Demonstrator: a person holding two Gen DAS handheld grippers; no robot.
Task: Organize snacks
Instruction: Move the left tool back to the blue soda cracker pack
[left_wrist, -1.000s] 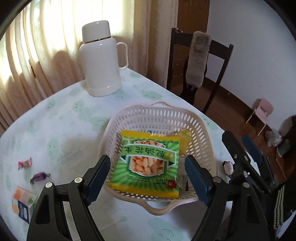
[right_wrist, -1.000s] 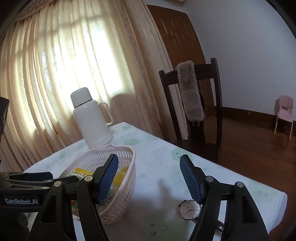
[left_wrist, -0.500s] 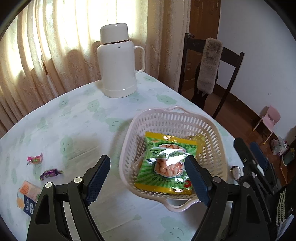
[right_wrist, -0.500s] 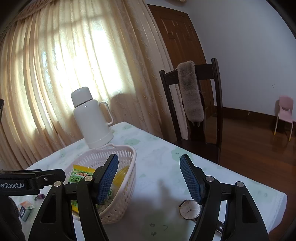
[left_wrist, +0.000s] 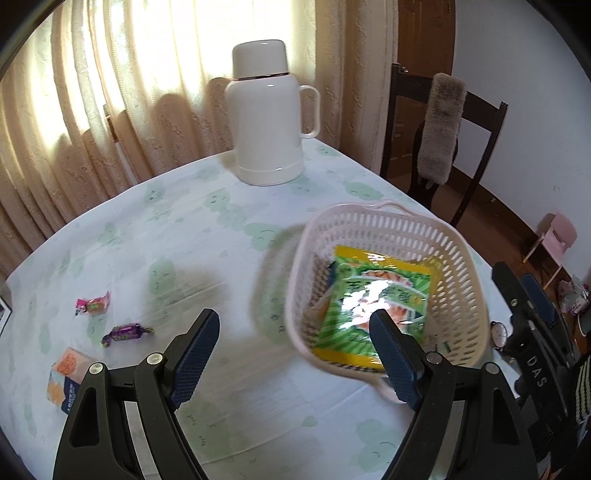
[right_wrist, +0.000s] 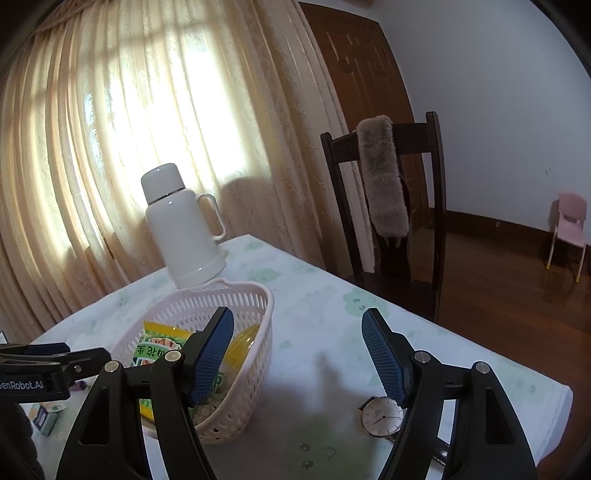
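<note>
A pale pink mesh basket (left_wrist: 461, 258) stands on the table at the right, and it also shows in the right wrist view (right_wrist: 255, 295). Inside it lie a green and yellow snack bag (left_wrist: 373, 295) and a yellow item (right_wrist: 243, 343). A pink candy (left_wrist: 94, 304), a purple candy (left_wrist: 125, 332) and a small orange and blue box (left_wrist: 66, 376) lie loose on the cloth at the left. My left gripper (left_wrist: 293, 321) hangs open and empty above the cloth, just left of the basket. My right gripper (right_wrist: 297, 315) is to the right of the basket; its jaws are opening, with nothing between them.
A white thermos jug (left_wrist: 266, 122) stands at the back near the curtain. A wristwatch (right_wrist: 382, 415) lies by the table's right edge. Beyond the table is a dark wooden chair (right_wrist: 380, 184) with a furry cover. A pink child's chair (right_wrist: 570, 225) stands on the floor.
My left gripper has swung left, off the basket and toward the loose candies; the snack bag stays in the basket. The right gripper's jaws have widened slightly without the hand moving.
</note>
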